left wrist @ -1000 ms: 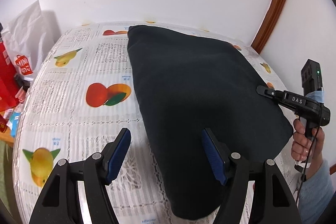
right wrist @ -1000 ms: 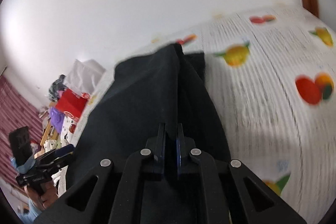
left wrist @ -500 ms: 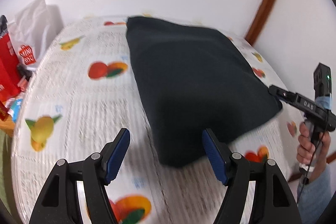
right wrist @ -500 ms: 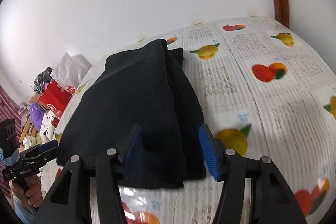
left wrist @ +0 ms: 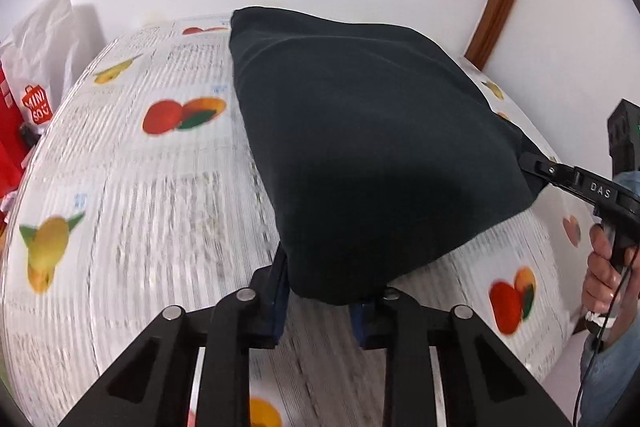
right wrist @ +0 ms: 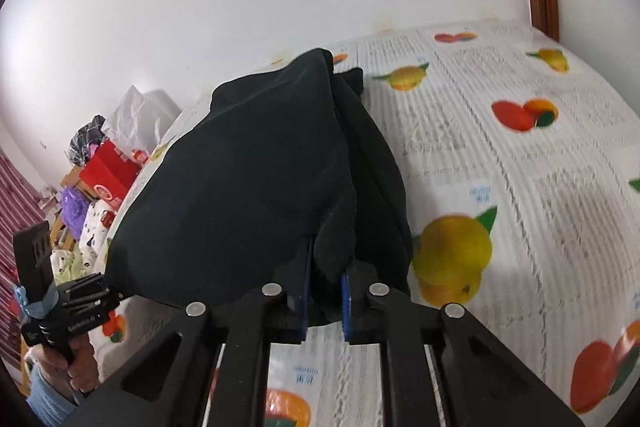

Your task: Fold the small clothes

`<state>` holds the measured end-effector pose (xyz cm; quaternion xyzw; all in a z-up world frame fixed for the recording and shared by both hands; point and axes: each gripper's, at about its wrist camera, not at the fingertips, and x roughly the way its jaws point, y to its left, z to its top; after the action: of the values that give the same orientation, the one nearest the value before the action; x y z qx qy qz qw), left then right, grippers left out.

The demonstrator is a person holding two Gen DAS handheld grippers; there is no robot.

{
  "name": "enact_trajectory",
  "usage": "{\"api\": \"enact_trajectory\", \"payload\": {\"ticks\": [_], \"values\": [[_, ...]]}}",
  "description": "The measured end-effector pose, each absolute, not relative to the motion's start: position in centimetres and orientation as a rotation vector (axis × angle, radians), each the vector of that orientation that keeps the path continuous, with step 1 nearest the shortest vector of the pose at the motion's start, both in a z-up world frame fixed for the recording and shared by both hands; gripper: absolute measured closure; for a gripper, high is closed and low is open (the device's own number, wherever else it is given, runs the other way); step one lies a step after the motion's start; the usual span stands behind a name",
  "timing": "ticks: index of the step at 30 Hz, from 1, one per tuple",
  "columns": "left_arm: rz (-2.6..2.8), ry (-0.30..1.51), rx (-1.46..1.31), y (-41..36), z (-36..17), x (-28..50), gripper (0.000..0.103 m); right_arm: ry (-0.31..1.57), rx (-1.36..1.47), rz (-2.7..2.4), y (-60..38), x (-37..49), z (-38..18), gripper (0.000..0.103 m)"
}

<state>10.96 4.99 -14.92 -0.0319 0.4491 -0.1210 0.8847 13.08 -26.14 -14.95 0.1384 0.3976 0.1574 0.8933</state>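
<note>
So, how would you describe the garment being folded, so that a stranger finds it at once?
Look at the table with the fruit-print tablecloth against the white wall. On it lies one black garment, folded double, its near corners pinched by the left claw and right claw. Nothing else there is dark.

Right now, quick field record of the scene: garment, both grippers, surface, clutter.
garment: dark garment, folded over, near edge lifted off the tablecloth
left gripper: jaws have just been closing, shut on the garment's near-left corner
right gripper: jaws have just been closing, shut on the garment's near-right corner
surface: fruit-print tablecloth
clutter: red bag and white bag past the table's left side
</note>
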Motion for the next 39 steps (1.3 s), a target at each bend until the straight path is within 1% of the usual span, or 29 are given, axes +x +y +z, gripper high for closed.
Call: {"api": "enact_trajectory", "payload": {"ticks": [6, 9, 10, 15, 18, 20, 22, 24, 25, 26, 27, 28, 29, 30, 32, 33, 35, 39], "values": [[-0.256, 0.945, -0.078, 4.3, -14.9, 14.5, 0.080, 0.818, 0.327, 0.273, -26.8, 16.7, -15.2, 0.095], [-0.248, 0.960, -0.080, 3.9, -14.8, 15.0, 0.079, 0.816, 0.323, 0.250, -26.9, 17.7, -15.1, 0.095], [-0.242, 0.964, -0.076, 3.9, -14.8, 14.9, 0.076, 0.817, 0.320, 0.247, -26.9, 17.7, -15.1, 0.095], [-0.218, 0.961, -0.098, 4.5, -14.0, 13.4, 0.075, 0.834, 0.251, 0.202, -26.7, 16.3, -14.9, 0.093], [-0.197, 0.953, -0.095, 4.6, -13.1, 12.1, 0.073, 0.859, 0.221, 0.160, -26.7, 15.4, -14.6, 0.090], [-0.185, 0.938, -0.097, 4.5, -12.3, 11.3, 0.068, 0.857, 0.202, 0.131, -26.8, 14.4, -13.8, 0.090], [-0.168, 0.909, -0.102, 4.4, -11.2, 10.2, 0.049, 0.848, 0.186, 0.114, -26.8, 13.3, -12.7, 0.089], [-0.159, 0.866, -0.094, 4.1, -9.7, 9.0, 0.045, 0.838, 0.182, 0.119, -26.8, 12.2, -11.6, 0.089], [-0.151, 0.857, -0.087, 3.9, -9.2, 8.6, 0.045, 0.831, 0.177, 0.122, -26.7, 11.7, -11.1, 0.086], [-0.141, 0.852, -0.081, 3.9, -8.6, 8.3, 0.045, 0.824, 0.166, 0.121, -26.6, 11.0, -10.5, 0.078], [-0.133, 0.841, -0.081, 3.6, -7.8, 7.7, 0.044, 0.819, 0.151, 0.111, -26.5, 10.2, -9.8, 0.071], [-0.133, 0.831, -0.084, 3.5, -7.3, 7.2, 0.041, 0.805, 0.143, 0.099, -26.4, 9.6, -9.1, 0.059], [-0.127, 0.818, -0.085, 3.3, -6.6, 6.5, 0.040, 0.781, 0.142, 0.086, -26.4, 8.7, -8.3, 0.053], [-0.122, 0.806, -0.083, 3.2, -6.0, 6.2, 0.037, 0.763, 0.145, 0.078, -26.4, 8.0, -7.7, 0.051], [-0.105, 0.777, -0.075, 2.9, -4.9, 4.9, 0.032, 0.735, 0.165, 0.070, -26.6, 6.2, -6.2, 0.042], [-0.094, 0.764, -0.067, 2.6, -4.4, 4.4, 0.028, 0.732, 0.171, 0.072, -26.7, 5.6, -5.7, 0.042], [-0.085, 0.751, -0.057, 2.3, -3.7, 3.5, 0.027, 0.730, 0.160, 0.077, -26.7, 3.8, -4.6, 0.042], [-0.073, 0.728, -0.036, 1.6, -2.5, 1.1, 0.022, 0.698, 0.073, 0.009, -25.9, 0.6, -2.9, 0.041]]}}
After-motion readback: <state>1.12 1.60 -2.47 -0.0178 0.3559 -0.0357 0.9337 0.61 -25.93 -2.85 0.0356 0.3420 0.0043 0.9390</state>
